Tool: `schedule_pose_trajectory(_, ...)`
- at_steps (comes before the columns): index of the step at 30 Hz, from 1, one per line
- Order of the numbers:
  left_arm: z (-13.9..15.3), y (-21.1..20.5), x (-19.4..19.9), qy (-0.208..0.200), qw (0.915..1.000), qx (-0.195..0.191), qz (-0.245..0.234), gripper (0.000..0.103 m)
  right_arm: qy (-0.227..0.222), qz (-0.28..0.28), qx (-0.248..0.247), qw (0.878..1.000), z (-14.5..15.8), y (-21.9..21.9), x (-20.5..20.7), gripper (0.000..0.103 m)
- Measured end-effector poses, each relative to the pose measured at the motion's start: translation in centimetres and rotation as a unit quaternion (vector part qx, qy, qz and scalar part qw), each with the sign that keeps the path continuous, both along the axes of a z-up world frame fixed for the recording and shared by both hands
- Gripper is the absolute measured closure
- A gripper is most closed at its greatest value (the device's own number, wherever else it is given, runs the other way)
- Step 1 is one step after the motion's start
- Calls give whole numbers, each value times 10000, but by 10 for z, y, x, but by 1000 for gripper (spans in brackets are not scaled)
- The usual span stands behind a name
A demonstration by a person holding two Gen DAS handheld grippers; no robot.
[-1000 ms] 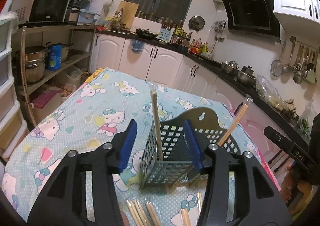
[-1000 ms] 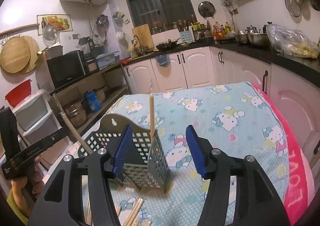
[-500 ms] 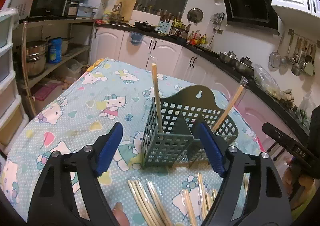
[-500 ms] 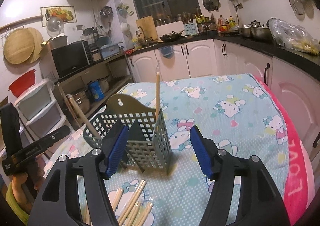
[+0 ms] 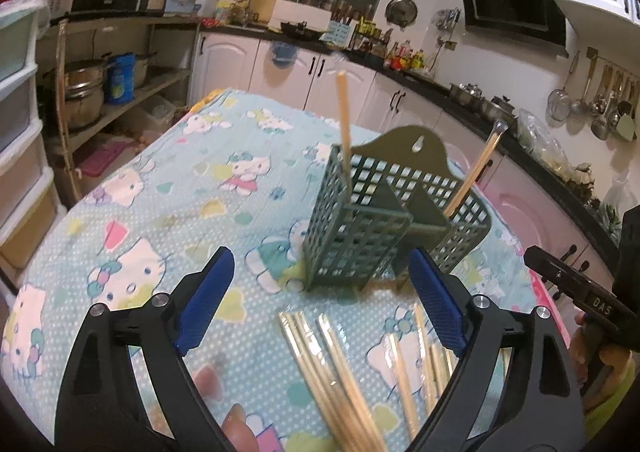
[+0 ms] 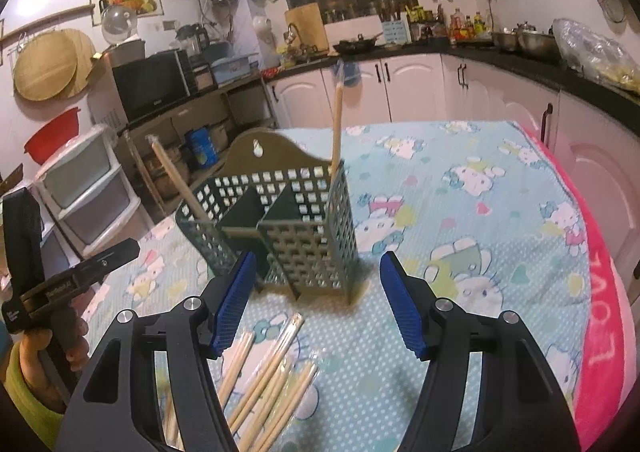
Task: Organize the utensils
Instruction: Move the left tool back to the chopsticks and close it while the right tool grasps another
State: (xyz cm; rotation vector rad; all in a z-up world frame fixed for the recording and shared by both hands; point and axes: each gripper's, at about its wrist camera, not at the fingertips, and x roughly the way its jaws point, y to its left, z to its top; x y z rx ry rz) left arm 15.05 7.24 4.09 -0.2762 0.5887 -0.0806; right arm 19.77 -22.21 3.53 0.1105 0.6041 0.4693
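- Lying flat on the tabletop (image 5: 160, 187), a loose bundle of wooden chopsticks (image 5: 332, 376) sits close in front of both cameras; in the left wrist view their long axes run from the near edge away toward the holder, fanned slightly apart.
- In the right wrist view the same chopsticks (image 6: 264, 380) slant up and to the right, tips toward the holder, some in clear wrappers.
- Just beyond them stands a dark green perforated utensil holder (image 5: 360, 236), upright, with a raised back panel and inner dividers making several compartments.
- One upright chopstick (image 5: 343, 131) stands almost vertical in the holder's left corner compartment as the left wrist view shows it.
- A second, leaning chopstick (image 5: 476, 171) tilts up and to the right from the compartment at the other end; its top carries a clear wrapper.
- The left tongs (image 5: 320, 304) hover above the lying chopsticks, jaws spread wide and opening, with nothing gripped between the blue pads.
- The right tongs (image 6: 316, 304) hang near the holder's front, jaws parted moderately, empty, touching nothing.
- A cartoon-cat printed cloth (image 6: 480, 211) covers the tabletop, with a pink edge at the right.
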Motion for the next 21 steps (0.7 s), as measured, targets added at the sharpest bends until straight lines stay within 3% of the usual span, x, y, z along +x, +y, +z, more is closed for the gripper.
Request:
schedule_pose_trajectory(8,-26,14,-8,415,9991,-46,56,24,301,173,-115,9993,-17,17,-3,41)
schedule_pose_trajectory(11,-35,15,-10,591,9982,-52,20,31,420,227,-150,9987,-24,23,-2,41)
schedule_pose_trajectory(16,-49,16,-10,895,9956,-247,-101,52,676,316,-247,9969,-39,35,1,42)
schedule_pose_trajectory(21,-67,19,-3,1252,9897,-631,-302,77,888,415,-382,9945,-53,46,4,52)
